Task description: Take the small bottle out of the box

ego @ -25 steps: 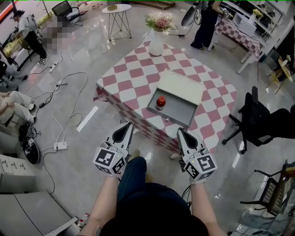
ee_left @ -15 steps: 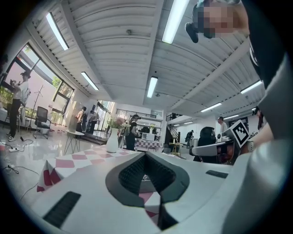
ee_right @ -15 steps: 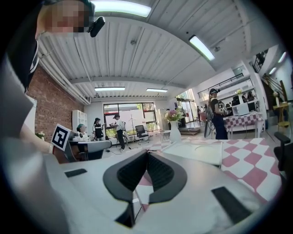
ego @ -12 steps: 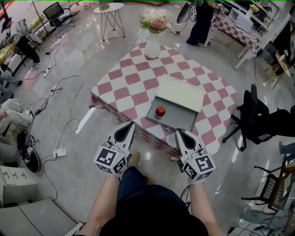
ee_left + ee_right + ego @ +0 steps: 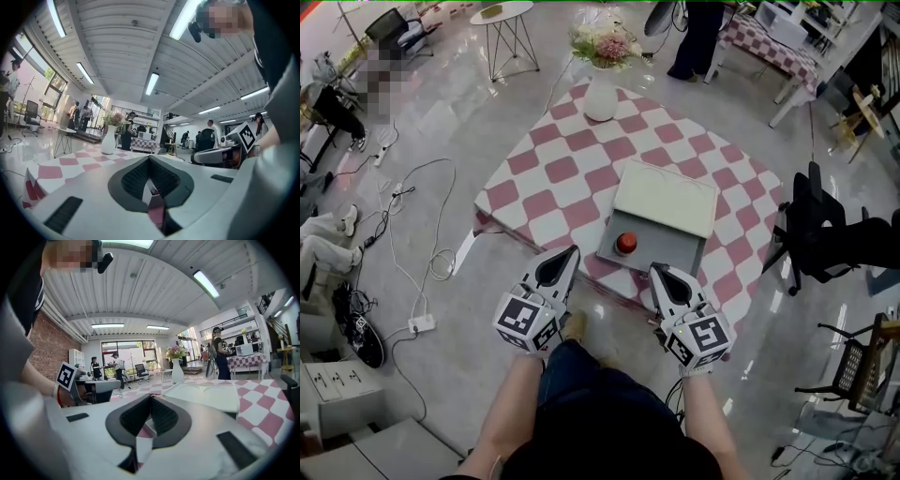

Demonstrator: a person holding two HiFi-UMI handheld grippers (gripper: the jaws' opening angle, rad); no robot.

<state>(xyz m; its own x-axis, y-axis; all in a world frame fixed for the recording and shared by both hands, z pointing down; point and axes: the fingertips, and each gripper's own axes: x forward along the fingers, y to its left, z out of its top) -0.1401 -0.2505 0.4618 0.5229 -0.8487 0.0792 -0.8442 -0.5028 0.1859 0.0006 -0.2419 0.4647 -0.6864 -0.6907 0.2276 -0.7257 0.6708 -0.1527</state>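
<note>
We judge this to be the approach, with no reach begun: the small bottle (image 5: 625, 243), red-topped, stands upright inside the open box (image 5: 675, 246), in its left half and close to its near wall, and nothing touches it. The box sits on the checked bench (image 5: 553, 173), its lid tipped back on the far side. The left gripper (image 5: 571, 251) hangs short of the box's near left corner, fingers pressed together on nothing. The right gripper (image 5: 655, 270) hangs just before the box's near wall, fingers likewise together and empty. Next, we think, one gripper must spread its fingers, pass over the near wall, straddle the bottle, close on it and lift it straight up clear of the box.
</note>
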